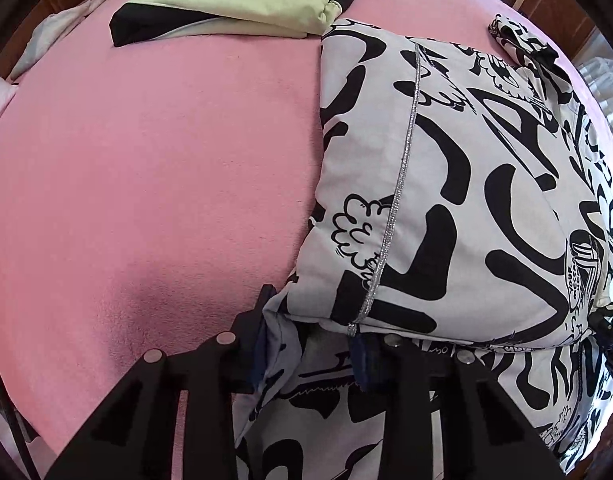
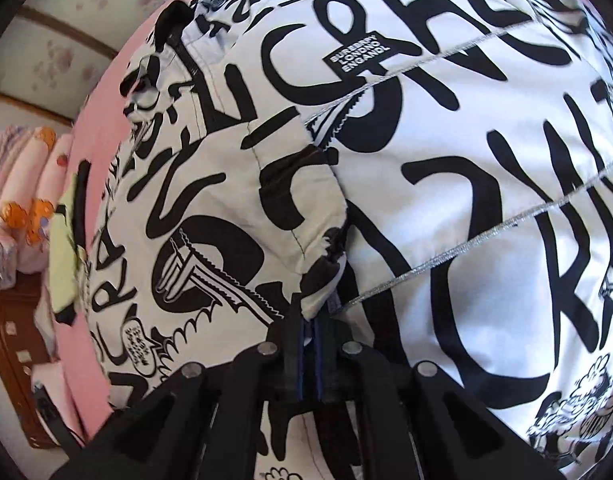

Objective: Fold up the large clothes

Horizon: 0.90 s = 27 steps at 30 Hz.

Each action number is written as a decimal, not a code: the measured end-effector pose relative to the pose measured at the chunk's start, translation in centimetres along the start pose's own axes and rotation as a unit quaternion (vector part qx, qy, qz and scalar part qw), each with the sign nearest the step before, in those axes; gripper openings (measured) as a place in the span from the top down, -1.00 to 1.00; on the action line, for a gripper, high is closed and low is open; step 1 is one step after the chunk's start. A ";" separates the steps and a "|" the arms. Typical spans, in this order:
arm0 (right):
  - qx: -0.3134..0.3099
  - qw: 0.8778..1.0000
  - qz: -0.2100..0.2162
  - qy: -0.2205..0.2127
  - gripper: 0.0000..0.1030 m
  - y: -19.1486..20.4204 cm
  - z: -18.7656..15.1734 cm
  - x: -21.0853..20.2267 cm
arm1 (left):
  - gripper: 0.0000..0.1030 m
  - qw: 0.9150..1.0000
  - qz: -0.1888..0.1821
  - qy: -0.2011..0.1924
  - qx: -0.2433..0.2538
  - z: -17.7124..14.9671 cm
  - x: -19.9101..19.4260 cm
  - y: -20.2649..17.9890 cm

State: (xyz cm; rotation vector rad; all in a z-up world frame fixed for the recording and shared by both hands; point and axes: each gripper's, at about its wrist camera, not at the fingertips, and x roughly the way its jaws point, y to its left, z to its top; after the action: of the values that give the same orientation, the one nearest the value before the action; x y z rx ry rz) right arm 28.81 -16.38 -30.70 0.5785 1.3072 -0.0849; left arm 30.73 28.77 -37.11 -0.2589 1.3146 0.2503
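Observation:
A puffy white jacket (image 1: pixel 446 200) printed with black lettering lies folded on the pink bedsheet (image 1: pixel 146 160), filling the right half of the left wrist view. My left gripper (image 1: pixel 310 332) points steeply down at its near left corner, and a thick bunch of the fabric fills the gap between its fingers. In the right wrist view the jacket (image 2: pixel 426 160) covers almost the whole frame, with a folded flap lying on top. My right gripper (image 2: pixel 310 316) is shut on the edge of that flap, the cloth pinched between its blue pads.
A folded lime-green and black garment (image 1: pixel 234 0) lies at the far end of the sheet, just beyond the jacket. Pink patterned bedding (image 2: pixel 22 200) is stacked past the bed's edge beside dark wooden furniture (image 2: pixel 10 340). Bare pink sheet (image 2: pixel 106 80) stretches left of the jacket.

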 end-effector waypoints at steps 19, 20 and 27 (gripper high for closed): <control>-0.146 0.986 -0.069 -0.043 0.68 4.4 -2.3 -5.5 | 0.35 0.998 -0.043 0.016 0.048 -1.1 -7.5 -3.6; -0.143 0.986 -0.071 -0.046 0.62 4.4 -2.5 -5.8 | 0.35 0.997 -0.055 0.015 0.049 -1.1 -8.0 -4.1; -0.134 0.990 -0.006 -0.049 0.44 5.3 -4.5 -7.4 | 0.34 0.988 -0.123 0.015 0.096 -0.7 -8.7 -9.2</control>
State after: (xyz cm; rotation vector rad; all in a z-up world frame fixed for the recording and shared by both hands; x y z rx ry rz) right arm 24.73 -11.72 -22.64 0.3324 1.2017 0.0527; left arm 30.98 19.58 -28.41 -0.2595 1.3131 -0.0892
